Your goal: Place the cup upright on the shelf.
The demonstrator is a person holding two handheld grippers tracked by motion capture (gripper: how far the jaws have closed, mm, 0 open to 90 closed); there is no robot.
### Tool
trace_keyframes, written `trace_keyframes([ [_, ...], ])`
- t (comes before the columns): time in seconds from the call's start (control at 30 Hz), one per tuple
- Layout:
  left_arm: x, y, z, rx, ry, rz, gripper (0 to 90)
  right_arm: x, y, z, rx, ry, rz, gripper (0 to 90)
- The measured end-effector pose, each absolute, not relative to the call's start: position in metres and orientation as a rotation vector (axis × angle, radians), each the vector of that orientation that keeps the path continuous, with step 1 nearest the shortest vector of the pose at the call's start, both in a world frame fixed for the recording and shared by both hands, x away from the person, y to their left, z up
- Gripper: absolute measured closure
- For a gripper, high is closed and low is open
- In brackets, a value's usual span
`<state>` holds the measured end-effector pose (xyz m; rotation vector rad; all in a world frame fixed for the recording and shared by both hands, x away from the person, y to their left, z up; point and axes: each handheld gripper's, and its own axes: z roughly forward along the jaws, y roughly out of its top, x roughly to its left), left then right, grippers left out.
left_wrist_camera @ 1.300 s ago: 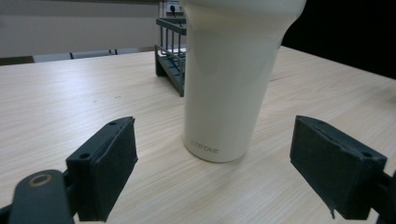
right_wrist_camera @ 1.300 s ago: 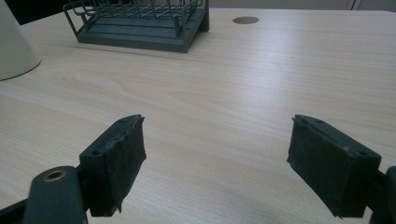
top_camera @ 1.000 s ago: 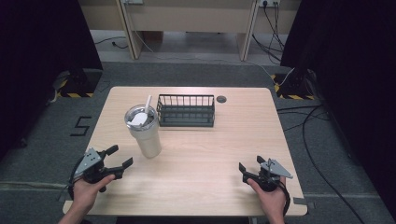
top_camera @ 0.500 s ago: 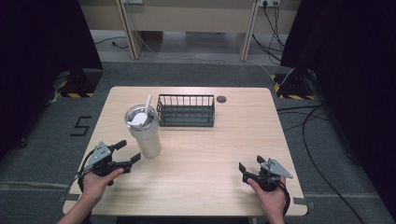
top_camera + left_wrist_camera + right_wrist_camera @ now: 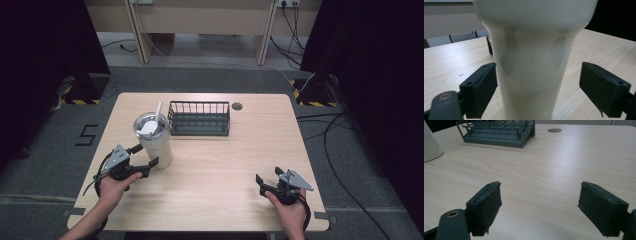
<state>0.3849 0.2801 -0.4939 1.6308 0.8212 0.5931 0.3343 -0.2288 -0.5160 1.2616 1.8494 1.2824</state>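
High view shows a light wooden table (image 5: 215,165) with a dark wire basket (image 5: 199,119) at its far middle and a cream tumbler (image 5: 153,140) with lid and straw standing upright just left of it. Left gripper (image 5: 142,158) has its jaws spread wide on either side of the tumbler's lower body, one jaw close against it, the other apart. Right gripper (image 5: 262,180) rests at the near right, jaws wide over bare wood.

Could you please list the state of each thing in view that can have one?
Tumbler: upright, lid on, straw in, standing between the left gripper's fingers.
Wire basket: upright, empty.
Left gripper: open, fingers around the tumbler, gap on one side.
Right gripper: open, holding nothing.
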Motion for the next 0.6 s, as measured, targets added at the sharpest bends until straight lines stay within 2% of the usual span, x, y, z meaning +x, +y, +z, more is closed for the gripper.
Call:
trace_keyframes([
  [0.3,0.397,0.275,-0.494,1.628,0.834,0.606,13.4,0.334,-0.229,-0.516,1.263,1.854,1.279,18.8],
  [0.6,0.409,0.264,-0.494,1.627,0.844,0.617,8.5,0.335,-0.228,-0.516,1.267,1.857,1.277,18.8],
])
